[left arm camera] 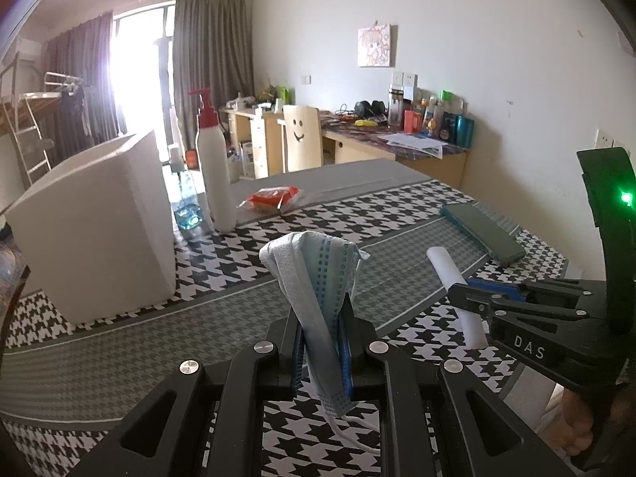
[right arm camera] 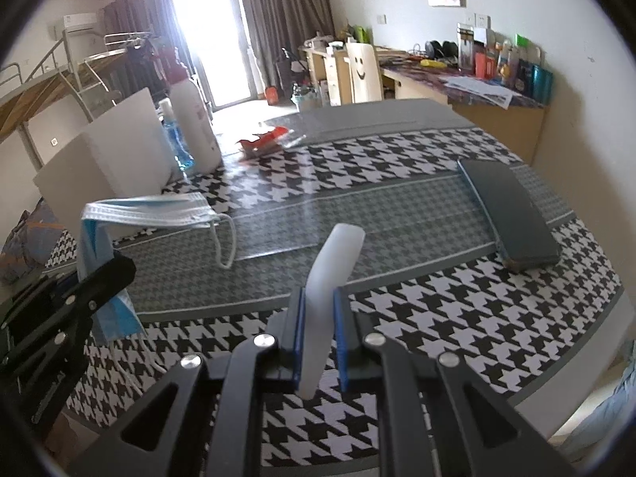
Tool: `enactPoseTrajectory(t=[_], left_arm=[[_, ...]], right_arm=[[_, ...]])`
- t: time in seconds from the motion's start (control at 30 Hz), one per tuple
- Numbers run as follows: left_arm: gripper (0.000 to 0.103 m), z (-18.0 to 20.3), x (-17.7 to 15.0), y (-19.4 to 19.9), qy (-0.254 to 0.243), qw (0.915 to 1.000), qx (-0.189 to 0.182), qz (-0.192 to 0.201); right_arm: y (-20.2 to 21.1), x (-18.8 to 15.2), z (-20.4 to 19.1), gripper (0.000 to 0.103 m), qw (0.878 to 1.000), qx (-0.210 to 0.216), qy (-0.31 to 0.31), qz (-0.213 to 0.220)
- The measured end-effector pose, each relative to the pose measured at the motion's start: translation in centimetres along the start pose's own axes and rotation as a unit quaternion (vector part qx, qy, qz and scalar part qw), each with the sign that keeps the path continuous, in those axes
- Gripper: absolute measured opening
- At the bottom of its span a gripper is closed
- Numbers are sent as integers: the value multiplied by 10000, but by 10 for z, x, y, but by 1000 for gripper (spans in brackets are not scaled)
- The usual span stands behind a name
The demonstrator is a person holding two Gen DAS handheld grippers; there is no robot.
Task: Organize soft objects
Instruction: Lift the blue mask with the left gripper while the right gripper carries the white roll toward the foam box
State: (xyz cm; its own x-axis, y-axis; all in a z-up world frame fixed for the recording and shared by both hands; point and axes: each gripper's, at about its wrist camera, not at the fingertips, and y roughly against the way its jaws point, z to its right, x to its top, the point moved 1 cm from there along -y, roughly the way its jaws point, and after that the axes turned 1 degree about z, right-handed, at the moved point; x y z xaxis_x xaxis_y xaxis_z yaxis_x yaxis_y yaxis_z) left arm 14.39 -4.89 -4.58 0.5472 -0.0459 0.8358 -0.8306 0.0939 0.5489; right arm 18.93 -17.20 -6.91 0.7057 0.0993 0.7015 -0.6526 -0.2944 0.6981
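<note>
The left gripper (left arm camera: 322,351) clamps a folded blue face mask (left arm camera: 318,278) above the houndstooth tablecloth (left arm camera: 119,349), while the right gripper (right arm camera: 321,342) pinches a white foam strip (right arm camera: 330,274) alongside, near a white box (left arm camera: 99,222).

We see pale walls (left arm camera: 457,20) and a sliding glass door (left arm camera: 139,71) blown out with daylight, flanked by grey curtains (left arm camera: 212,51). A wooden desk (left arm camera: 397,147) runs along the right wall, cluttered. A chair with a smiley-face back (left arm camera: 301,135) stands there. An anime picture (left arm camera: 375,46) hangs above. Left: bunk ladder (left arm camera: 28,135), air conditioner (right arm camera: 79,22).
</note>
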Motion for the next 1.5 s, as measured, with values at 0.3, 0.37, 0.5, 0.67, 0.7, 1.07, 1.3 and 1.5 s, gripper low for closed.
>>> enactPoseTrajectory(t=[0.3, 0.37, 0.5, 0.67, 0.7, 1.07, 1.3, 1.5], left_arm=[[16, -7, 6, 14, -16, 9998, 81, 163], [16, -9, 8, 16, -15, 9997, 117, 192], [16, -13, 11, 20, -10, 9994, 196, 274], [16, -21, 15, 24, 0, 9990, 273, 340], [16, -22, 16, 25, 5, 9989, 293, 358], [16, -34, 18, 34, 41, 9983, 386, 431], [16, -40, 25, 41, 51, 9974, 490, 532], [16, -51, 35, 49, 54, 9965, 559, 616]], right_arm=[[17, 6, -11, 17, 9994, 108, 205, 275], [20, 8, -13, 17, 9989, 142, 249, 357], [26, 10, -17, 17, 9983, 203, 304, 455], [30, 16, -19, 17, 9977, 218, 341, 550], [31, 17, -20, 17, 9976, 225, 346, 564], [35, 23, -35, 18, 9948, 325, 612, 747], [40, 29, -40, 18, 9931, 430, 656, 877], [46, 38, -49, 18, 9908, 478, 773, 1006]])
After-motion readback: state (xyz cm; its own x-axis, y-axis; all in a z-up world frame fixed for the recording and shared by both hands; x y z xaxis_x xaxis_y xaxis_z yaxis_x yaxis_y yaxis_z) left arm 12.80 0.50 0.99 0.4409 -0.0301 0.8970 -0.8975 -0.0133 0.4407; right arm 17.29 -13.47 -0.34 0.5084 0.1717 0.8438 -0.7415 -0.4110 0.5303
